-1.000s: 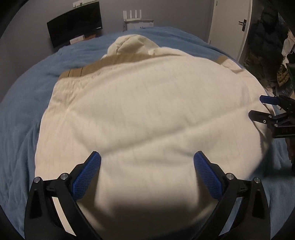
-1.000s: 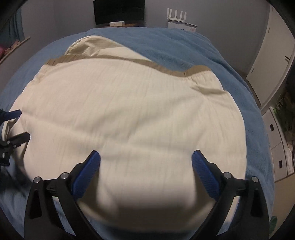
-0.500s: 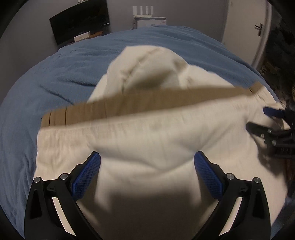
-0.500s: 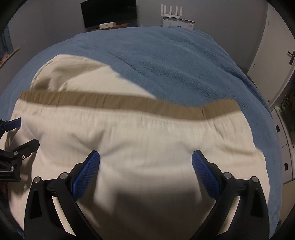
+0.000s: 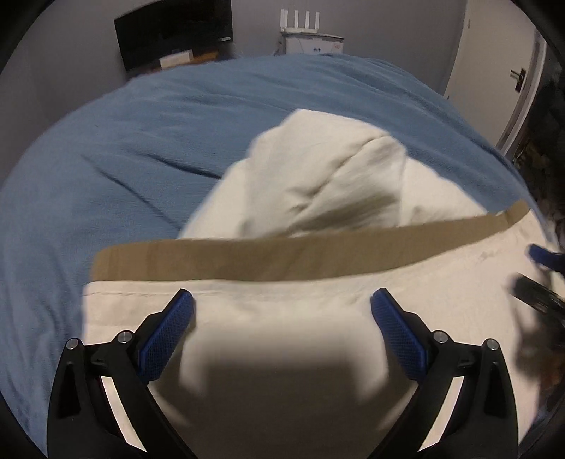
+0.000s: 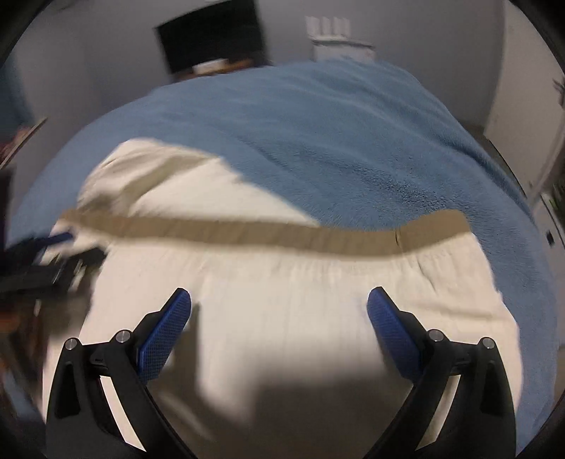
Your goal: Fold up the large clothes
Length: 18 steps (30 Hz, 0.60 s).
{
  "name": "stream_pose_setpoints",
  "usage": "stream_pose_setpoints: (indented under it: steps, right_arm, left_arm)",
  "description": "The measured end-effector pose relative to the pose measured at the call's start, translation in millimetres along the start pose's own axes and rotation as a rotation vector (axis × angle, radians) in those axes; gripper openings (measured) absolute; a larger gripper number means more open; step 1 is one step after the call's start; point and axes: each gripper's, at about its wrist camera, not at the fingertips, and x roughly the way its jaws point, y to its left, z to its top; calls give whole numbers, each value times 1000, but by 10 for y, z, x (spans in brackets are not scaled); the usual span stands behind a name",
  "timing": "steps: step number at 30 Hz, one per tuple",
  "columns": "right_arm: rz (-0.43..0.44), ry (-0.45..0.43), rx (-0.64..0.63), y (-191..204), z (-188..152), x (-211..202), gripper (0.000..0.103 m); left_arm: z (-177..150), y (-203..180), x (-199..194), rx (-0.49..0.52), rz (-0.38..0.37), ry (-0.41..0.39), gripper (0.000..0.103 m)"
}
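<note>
Cream cotton garment with tan ribbed hem band (image 5: 282,256) is lying on blue bed (image 5: 123,159): soft, light, floppy. Grip band corners. Left tongs (image 5: 281,310) and right tongs (image 6: 279,305) are gaping, empty.

The left tool (image 5: 282,307) is holding its blue-padded fingers (image 5: 166,335) spread wide apart, pointing toward 12 o'clock. The right tool (image 6: 279,305) is doing the same, its jaws gaping. Each is appearing blurred at the other's view edge: the right at 3 o'clock, the left at 9 o'clock.

place: home bedroom | evidence: blue bedspread (image 5: 148,169), wall TV (image 5: 173,31), door (image 5: 501,63)
</note>
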Motion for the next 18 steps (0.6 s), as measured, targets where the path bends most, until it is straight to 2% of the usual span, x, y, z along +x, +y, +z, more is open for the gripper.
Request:
stream_pose_setpoints:
  steps: [1, 3, 5, 6, 9, 11, 14, 18]
  right_arm:
    - [-9, 7, -27, -3, -74, -41, 95]
    - [-66, 21, -65, -145, -328, -123, 95]
    - [-76, 10, -14, -437, -471, -197, 95]
    - [-82, 6, 27, -602, -519, -240, 95]
    - [-117, 25, 143, -1034, -636, -351, 95]
    - [-174, 30, 218, -1129, -668, -497, 95]
    - [-135, -24, 224, -935, -668, -783, 95]
    - [-61, -64, 113, -354, -805, -1045, 95]
  left_arm:
    - [-58, 83, -15, -2, -1, -9, 98]
    - [-124, 282, -6, -71, -48, 13, 98]
    - [-184, 461, -21, -139, -103, 32, 98]
    - [-206, 493, -49, -138, -108, 36, 98]
    - [-273, 538, -145, -128, -47, 48, 98]
    - [-309, 620, -267, -177, -52, 58, 96]
    - [-467, 565, -645, -194, -62, 19, 96]
    - [-997, 118, -1125, -127, -66, -7, 96]
